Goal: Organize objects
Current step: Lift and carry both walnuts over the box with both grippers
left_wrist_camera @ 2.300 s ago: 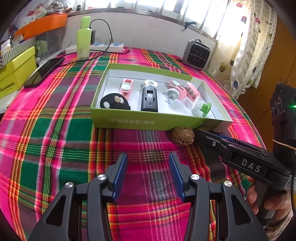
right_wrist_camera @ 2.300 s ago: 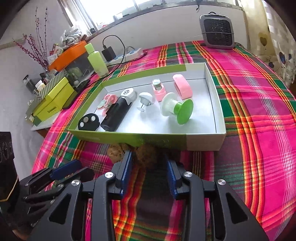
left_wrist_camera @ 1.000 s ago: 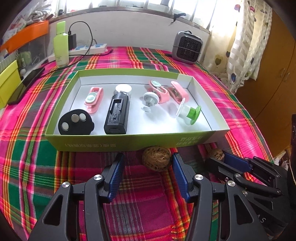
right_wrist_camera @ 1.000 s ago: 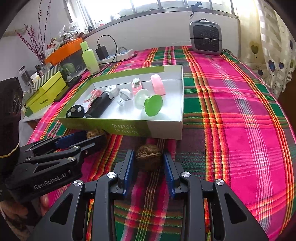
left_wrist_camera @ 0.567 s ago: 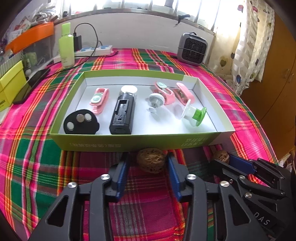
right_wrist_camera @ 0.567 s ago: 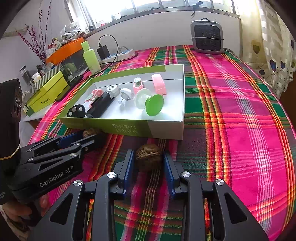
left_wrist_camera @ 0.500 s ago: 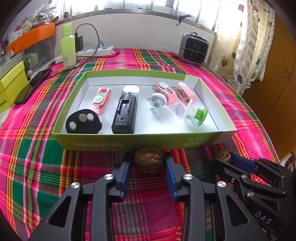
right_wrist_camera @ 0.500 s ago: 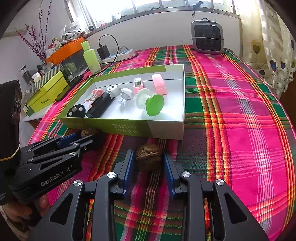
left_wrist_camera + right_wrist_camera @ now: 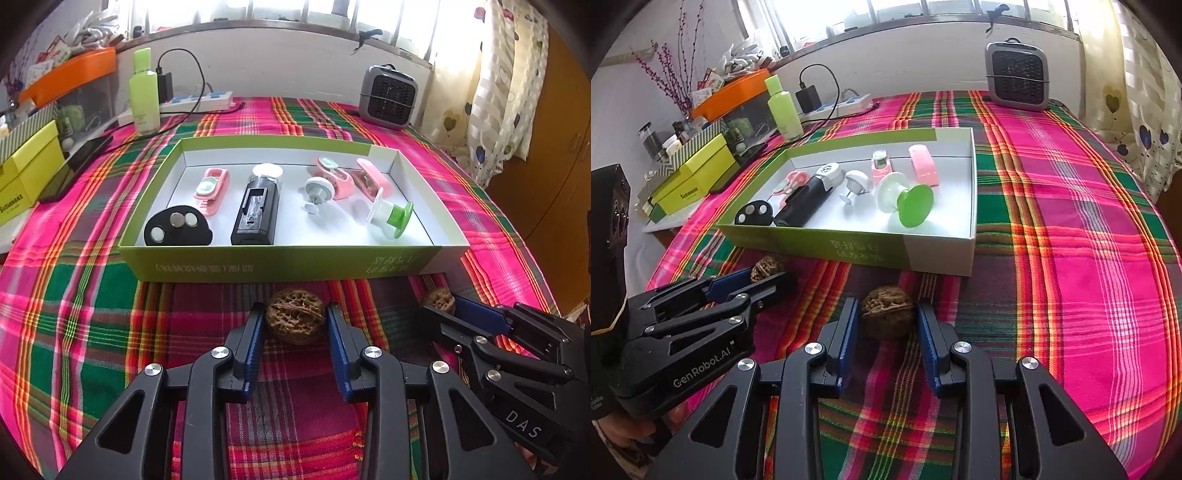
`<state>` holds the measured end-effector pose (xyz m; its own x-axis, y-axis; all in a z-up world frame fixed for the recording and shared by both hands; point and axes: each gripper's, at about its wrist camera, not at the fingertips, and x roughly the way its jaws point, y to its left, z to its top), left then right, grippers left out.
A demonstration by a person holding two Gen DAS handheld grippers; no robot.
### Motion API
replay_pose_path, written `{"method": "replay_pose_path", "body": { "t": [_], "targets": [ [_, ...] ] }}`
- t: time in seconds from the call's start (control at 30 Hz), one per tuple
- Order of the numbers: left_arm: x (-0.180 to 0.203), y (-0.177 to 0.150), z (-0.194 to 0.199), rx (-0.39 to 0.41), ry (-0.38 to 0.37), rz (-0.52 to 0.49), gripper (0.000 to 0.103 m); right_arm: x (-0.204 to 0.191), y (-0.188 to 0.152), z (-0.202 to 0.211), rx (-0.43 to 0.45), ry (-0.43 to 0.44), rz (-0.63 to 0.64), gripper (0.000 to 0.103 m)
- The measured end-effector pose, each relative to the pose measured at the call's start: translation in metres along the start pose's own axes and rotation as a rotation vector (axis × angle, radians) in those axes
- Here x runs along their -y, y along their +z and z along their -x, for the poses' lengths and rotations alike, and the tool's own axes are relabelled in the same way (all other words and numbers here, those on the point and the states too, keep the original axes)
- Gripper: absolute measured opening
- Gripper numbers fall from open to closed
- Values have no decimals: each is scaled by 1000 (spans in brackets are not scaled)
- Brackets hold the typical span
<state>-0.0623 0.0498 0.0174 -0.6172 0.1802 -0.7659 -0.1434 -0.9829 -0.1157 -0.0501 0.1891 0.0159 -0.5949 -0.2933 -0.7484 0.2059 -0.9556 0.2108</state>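
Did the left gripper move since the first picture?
Yes. The left gripper moved rightward along the green box and now brackets a walnut, fingers closed in.

Walnut (image 9: 295, 321) between left gripper (image 9: 295, 325) fingers (image 9: 255, 336)

- A table under a plaid cloth (image 9: 92, 295) in pink, green and red carries everything
- A shallow green-walled box (image 9: 280, 264) sits mid-table
- Two walnuts lie just before the box's near wall: one (image 9: 296, 320) central, another (image 9: 439, 300) nearer its right corner
- Beyond the box: a small grey heater (image 9: 389, 96), a green bottle (image 9: 143, 94), a power strip (image 9: 195, 102)
- Left of the box: a dark phone (image 9: 75, 166)
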Motion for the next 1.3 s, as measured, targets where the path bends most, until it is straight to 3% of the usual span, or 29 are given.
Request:
{"method": "replay_pose_path", "body": {
  "t": [0.33, 0.6, 1.3],
  "targets": [
    [0, -5, 4, 9, -9, -29, 31, -7, -1, -1, -4, -40, 35, 33],
    [-3, -4, 4, 5, -46, -34, 31, -9, 0, -2, -10, -36, 28, 32],
    [-8, 4, 10, 40, -49, -75, 31, -17, 1, -2, -10, -19, 39, 29]
  ]
}}
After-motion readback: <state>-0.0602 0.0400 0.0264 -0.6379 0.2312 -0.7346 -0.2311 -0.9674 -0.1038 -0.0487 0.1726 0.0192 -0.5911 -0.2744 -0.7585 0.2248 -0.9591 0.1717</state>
